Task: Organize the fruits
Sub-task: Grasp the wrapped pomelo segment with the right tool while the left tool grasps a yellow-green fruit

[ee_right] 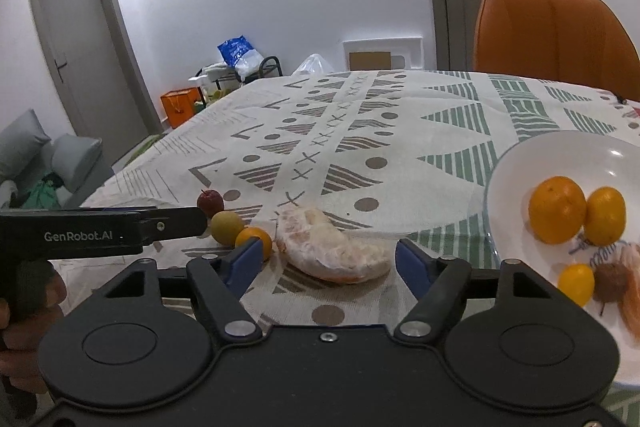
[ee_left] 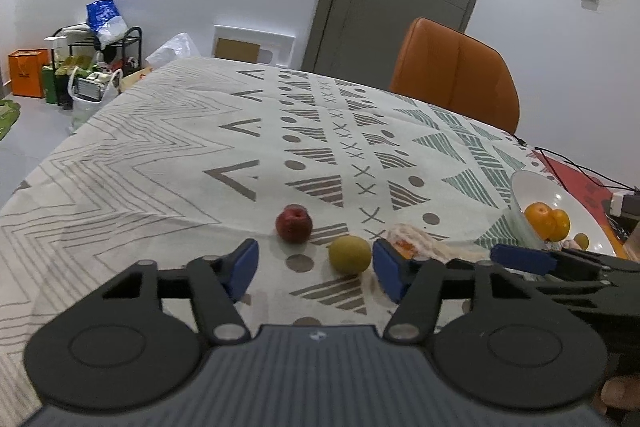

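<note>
Task part done, by my reading. The plate [ee_right: 516,163] already holds two oranges [ee_right: 557,209], a small yellow fruit [ee_right: 576,282], a brown fruit [ee_right: 611,282] and a peeled segment at the frame edge. Left on the cloth [ee_right: 400,131], in a loose row: a red apple [ee_left: 294,223], a yellow-green fruit [ee_left: 350,254], a small orange [ee_right: 253,238] and a peeled citrus piece [ee_right: 332,255], all near one another and left of the plate. The left gripper [ee_left: 316,269] points down at a slant, its jaws spread; the yellow-green fruit sits just ahead, close to the right-hand finger, with no pad contact visible. The right gripper [ee_right: 330,261] is tilted down likewise, jaws spread either side of the peeled citrus piece, a clear gap at each pad; nothing is pinched. Both tools are held low over the cloth, side by side, a hand [ee_right: 24,311] visible on the left one's grip. Four items remain to move, in my judgement.
</note>
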A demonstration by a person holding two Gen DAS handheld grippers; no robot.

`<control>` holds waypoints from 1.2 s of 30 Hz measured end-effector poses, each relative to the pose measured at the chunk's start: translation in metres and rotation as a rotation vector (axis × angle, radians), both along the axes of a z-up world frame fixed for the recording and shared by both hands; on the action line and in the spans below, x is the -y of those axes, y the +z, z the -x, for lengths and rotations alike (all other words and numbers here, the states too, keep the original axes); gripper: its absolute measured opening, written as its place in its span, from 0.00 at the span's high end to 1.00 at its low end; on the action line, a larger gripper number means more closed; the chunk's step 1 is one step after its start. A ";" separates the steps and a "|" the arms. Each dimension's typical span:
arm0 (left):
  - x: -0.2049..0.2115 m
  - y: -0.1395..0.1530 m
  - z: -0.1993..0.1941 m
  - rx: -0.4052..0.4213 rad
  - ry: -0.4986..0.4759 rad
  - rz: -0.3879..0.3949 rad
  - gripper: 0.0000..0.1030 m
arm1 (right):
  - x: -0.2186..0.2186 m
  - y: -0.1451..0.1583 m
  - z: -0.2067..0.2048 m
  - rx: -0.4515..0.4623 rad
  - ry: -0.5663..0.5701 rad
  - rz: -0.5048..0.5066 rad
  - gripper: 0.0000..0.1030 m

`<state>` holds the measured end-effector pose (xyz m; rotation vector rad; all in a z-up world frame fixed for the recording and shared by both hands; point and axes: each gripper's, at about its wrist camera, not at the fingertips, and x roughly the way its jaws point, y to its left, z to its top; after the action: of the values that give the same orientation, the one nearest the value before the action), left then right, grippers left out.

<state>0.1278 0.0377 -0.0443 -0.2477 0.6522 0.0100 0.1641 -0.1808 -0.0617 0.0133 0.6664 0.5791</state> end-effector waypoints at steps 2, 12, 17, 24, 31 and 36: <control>0.001 -0.002 -0.003 0.001 -0.003 0.006 0.47 | -0.003 -0.001 -0.002 0.000 0.008 0.014 0.33; 0.001 -0.011 -0.016 0.005 -0.024 0.043 0.54 | -0.017 -0.004 -0.016 0.033 0.035 0.084 0.33; 0.003 -0.012 -0.021 0.006 -0.034 0.054 0.55 | -0.023 -0.003 -0.021 0.048 0.060 0.112 0.33; 0.003 -0.014 -0.023 0.000 -0.043 0.067 0.56 | -0.031 -0.007 -0.027 0.037 0.092 0.136 0.33; 0.006 -0.012 -0.023 0.000 -0.058 0.078 0.59 | -0.032 -0.006 -0.017 0.043 0.127 0.158 0.57; 0.010 -0.012 -0.026 0.000 -0.068 0.080 0.59 | -0.021 -0.003 -0.008 0.025 0.112 0.138 0.63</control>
<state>0.1538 0.0274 -0.0560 -0.3022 0.6614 -0.0815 0.1719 -0.1600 -0.0650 -0.1603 0.6843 0.6387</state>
